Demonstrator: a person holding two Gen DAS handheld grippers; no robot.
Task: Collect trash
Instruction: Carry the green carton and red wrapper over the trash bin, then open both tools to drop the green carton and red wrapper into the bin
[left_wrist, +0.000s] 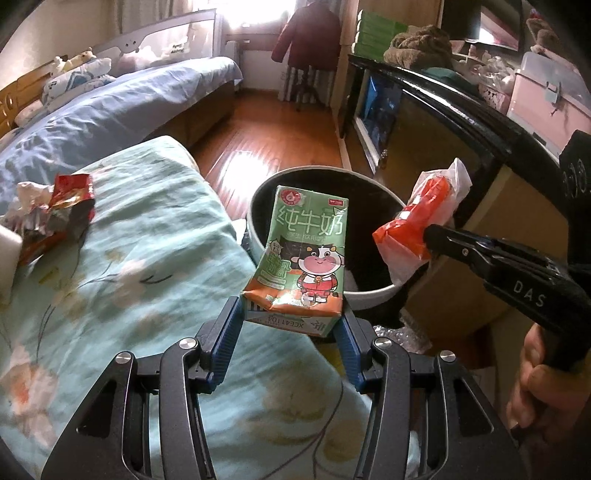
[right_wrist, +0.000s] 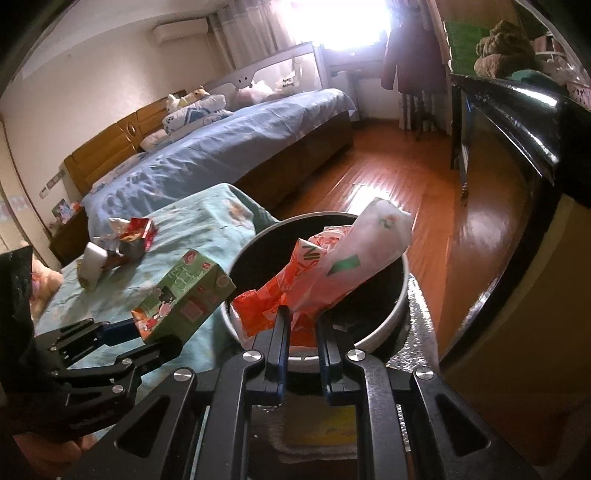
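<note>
The step in hand is judged to be the drop into the bin (left_wrist: 369, 295), the round dark-lined container standing on the wood floor just beside the bed with the floral sheet (left_wrist: 147, 258). For a clean drop, each piece is best brought fully inside the bin's rim before the jaws are eased apart, since the milk carton (left_wrist: 306, 258) is held only by its bottom end and leans out over the near rim (a release too early could tip it back onto the sheet). The left gripper (left_wrist: 293, 325) is clamped on that carton, its blue pads spread to the carton's width and pressed against both sides. The right gripper (right_wrist: 303, 325) is closed nearly to touching, pinching a crumpled orange-and-white plastic wrapper (right_wrist: 332, 273) that is held above the bin's opening. More trash is left on the sheet, well apart from the bin: a red foil snack packet (left_wrist: 70, 206) among crumpled paper.
</note>
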